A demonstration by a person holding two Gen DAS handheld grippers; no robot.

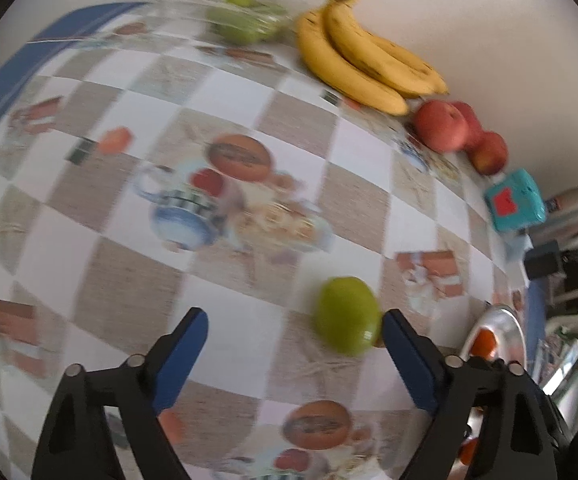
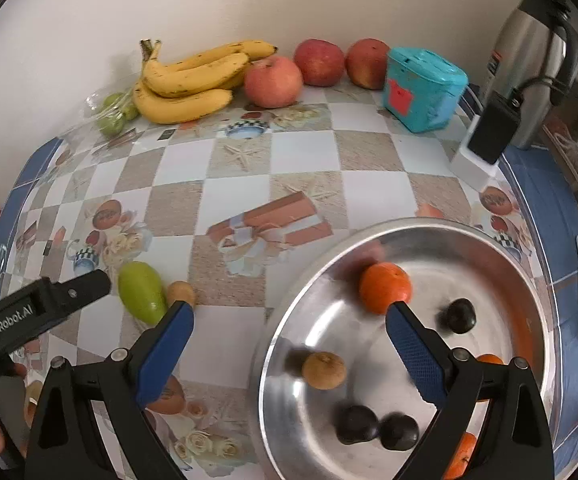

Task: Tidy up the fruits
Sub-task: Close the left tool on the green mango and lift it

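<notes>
A green fruit lies on the checked tablecloth between the fingers of my left gripper. It sits close against the right pad and far from the left one, so the jaws stand open around it. In the right wrist view the same green fruit lies beside a small brown fruit. My right gripper is open and empty above the left rim of a metal bowl. The bowl holds an orange, a brown fruit and dark plums.
Along the wall at the back lie bananas, three red apples, a bag of green fruits and a teal box. A steel jug and a white power strip stand at the right.
</notes>
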